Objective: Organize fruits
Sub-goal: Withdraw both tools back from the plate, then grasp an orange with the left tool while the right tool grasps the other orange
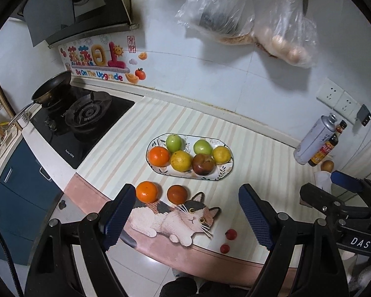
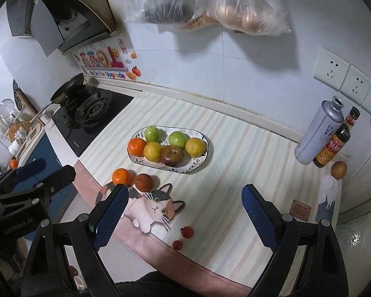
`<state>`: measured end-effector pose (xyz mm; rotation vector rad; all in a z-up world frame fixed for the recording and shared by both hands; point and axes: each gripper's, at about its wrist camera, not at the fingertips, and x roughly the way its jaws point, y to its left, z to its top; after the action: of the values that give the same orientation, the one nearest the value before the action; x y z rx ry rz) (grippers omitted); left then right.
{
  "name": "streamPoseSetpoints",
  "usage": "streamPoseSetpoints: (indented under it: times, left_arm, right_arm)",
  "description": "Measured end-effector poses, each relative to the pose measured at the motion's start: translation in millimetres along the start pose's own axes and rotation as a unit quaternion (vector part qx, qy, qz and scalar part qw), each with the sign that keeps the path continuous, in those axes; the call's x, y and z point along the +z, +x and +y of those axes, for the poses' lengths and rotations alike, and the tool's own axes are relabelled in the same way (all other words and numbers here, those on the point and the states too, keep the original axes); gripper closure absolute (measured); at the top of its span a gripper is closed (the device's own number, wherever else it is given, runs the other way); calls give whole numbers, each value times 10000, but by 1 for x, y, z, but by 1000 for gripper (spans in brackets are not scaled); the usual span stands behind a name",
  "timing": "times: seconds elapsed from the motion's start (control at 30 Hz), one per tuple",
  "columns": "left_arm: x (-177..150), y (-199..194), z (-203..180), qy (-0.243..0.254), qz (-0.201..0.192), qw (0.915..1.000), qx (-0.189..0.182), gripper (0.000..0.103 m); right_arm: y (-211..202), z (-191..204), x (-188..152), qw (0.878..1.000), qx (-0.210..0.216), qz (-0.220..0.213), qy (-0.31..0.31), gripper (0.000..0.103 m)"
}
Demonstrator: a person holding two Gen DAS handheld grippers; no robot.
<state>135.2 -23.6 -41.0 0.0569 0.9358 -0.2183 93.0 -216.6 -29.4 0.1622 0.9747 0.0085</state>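
Fruits: six fill the oval patterned ceramic plate point(image 1: 225, 174) ahead of both claws; a loose orange tangerine point(image 1: 147, 191) lies just beyond the left claw point(image 1: 189, 216). Recommend centring it between the pads. Left claw and right claw point(image 2: 185, 215) hang tilted downward above the worktop point(image 1: 259, 163), open, empty.

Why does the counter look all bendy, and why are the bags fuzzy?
Left wrist view: the fisheye lens curves the counter, and the hanging bags are blurred. Right wrist view: same curve, black corners, and the bags cast soft shadows on the wall.
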Motion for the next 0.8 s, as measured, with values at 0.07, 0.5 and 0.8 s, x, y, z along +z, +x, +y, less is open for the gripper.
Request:
streamPoseSetpoints:
  times: [0.07, 0.5, 0.8]
  left_arm:
    - [-1, -3, -1, 2, -21, 10000, -24, 18]
    - [5, 7, 9, -162, -26, 9998, 89, 15]
    - [8, 77, 60, -290, 411, 9933, 1044, 2]
  right_arm:
    - [-3, 0, 0, 10000, 21, -26, 15, 8]
    - [13, -4, 9, 9996, 98, 33, 254, 7]
    - [122, 4, 4, 9946, 465, 807, 455, 6]
